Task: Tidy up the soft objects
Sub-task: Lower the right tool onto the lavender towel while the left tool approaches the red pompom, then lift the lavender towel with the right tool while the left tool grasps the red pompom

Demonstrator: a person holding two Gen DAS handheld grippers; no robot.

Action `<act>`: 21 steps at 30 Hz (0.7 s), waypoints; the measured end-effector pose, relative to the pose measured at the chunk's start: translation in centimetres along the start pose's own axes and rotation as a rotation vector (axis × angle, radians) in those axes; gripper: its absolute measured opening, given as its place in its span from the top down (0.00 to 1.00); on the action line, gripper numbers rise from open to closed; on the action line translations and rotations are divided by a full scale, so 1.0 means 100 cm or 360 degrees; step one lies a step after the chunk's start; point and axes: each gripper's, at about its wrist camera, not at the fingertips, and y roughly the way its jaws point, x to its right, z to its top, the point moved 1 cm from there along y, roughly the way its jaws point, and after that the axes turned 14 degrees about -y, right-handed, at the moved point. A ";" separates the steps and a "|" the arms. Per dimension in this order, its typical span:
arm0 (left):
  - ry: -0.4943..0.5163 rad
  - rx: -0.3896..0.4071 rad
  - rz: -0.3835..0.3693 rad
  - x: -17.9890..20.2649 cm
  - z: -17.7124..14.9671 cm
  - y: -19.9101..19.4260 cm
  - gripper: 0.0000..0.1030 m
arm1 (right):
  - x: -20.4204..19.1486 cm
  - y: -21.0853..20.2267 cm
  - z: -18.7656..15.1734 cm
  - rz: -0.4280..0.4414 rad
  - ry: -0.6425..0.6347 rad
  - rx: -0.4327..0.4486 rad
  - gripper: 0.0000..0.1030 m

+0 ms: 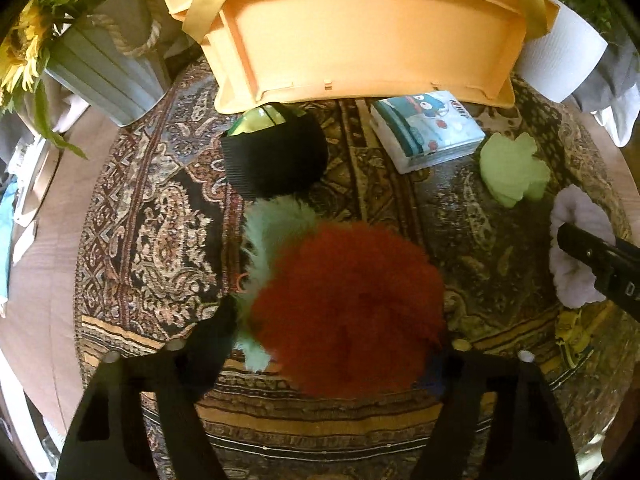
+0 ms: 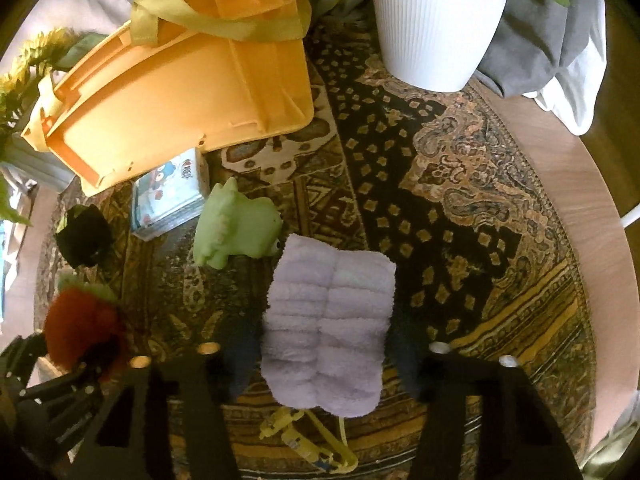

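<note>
Orange-red fluffy plush (image 1: 348,312) with pale green tuft sits squarely between left gripper (image 1: 340,344) fingers, pads pressing its sides: gripped. Lilac folded towel (image 2: 328,328) lies between right gripper (image 2: 320,356) fingers lengthwise, both pads against its edges: clamped. Both rest on patterned rug (image 2: 460,208). Further out: green dino toy (image 2: 236,228) just beside towel, tissue pack (image 1: 426,130), black pouch (image 1: 276,156). Farthest: orange basket (image 1: 360,36), tipped, near the tissue pack.
</note>
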 end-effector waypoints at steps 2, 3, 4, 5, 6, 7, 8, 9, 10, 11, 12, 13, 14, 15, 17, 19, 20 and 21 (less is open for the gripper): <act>0.0001 0.0006 -0.0021 0.000 -0.001 -0.002 0.42 | 0.000 -0.001 -0.001 0.0002 -0.0003 0.0009 0.51; 0.0003 0.0011 -0.0023 0.001 -0.002 -0.003 0.45 | 0.000 -0.003 -0.002 0.0002 -0.0006 0.0016 0.52; 0.0010 0.0019 -0.0029 0.001 -0.002 -0.004 0.49 | -0.001 -0.005 -0.002 0.0004 -0.0011 0.0026 0.53; 0.0019 0.0027 -0.0034 0.001 -0.002 -0.005 0.52 | -0.002 -0.007 -0.002 0.0004 -0.0015 0.0036 0.54; 0.0026 0.0029 -0.0037 0.001 -0.003 -0.006 0.54 | -0.002 -0.010 -0.002 0.0007 -0.0017 0.0047 0.54; 0.0029 0.0034 -0.0040 0.002 -0.004 -0.007 0.56 | -0.003 -0.012 -0.002 0.0011 -0.0020 0.0054 0.55; 0.0031 0.0047 -0.0046 0.002 -0.004 -0.009 0.58 | -0.004 -0.015 -0.002 0.0015 -0.0023 0.0069 0.55; 0.0032 0.0056 -0.0047 0.002 -0.005 -0.011 0.59 | -0.004 -0.017 -0.002 0.0018 -0.0024 0.0082 0.56; 0.0036 0.0067 -0.0049 0.003 -0.005 -0.012 0.61 | -0.005 -0.021 -0.001 0.0022 -0.0030 0.0099 0.56; 0.0039 0.0079 -0.0052 0.003 -0.005 -0.014 0.62 | -0.007 -0.025 0.000 0.0018 -0.0041 0.0116 0.57; 0.0040 0.0090 -0.0057 0.004 -0.005 -0.016 0.62 | -0.008 -0.028 0.000 0.0015 -0.0049 0.0129 0.57; 0.0037 0.0102 -0.0065 0.004 -0.006 -0.019 0.62 | -0.009 -0.032 0.001 0.0016 -0.0061 0.0148 0.57; 0.0032 0.0113 -0.0072 0.004 -0.006 -0.022 0.62 | -0.010 -0.035 0.002 0.0019 -0.0069 0.0161 0.57; 0.0025 0.0124 -0.0084 0.004 -0.006 -0.025 0.63 | -0.013 -0.040 0.002 0.0029 -0.0083 0.0182 0.57; 0.0014 0.0143 -0.0109 0.003 -0.005 -0.031 0.63 | -0.015 -0.046 0.003 0.0042 -0.0096 0.0209 0.57; -0.0006 0.0160 -0.0139 0.003 -0.005 -0.038 0.63 | -0.019 -0.052 0.004 0.0051 -0.0110 0.0233 0.57; -0.0015 0.0178 -0.0151 0.001 -0.003 -0.044 0.63 | -0.020 -0.055 0.004 0.0061 -0.0112 0.0246 0.57; -0.0021 0.0191 -0.0161 0.001 -0.002 -0.048 0.63 | -0.021 -0.059 0.005 0.0070 -0.0115 0.0259 0.57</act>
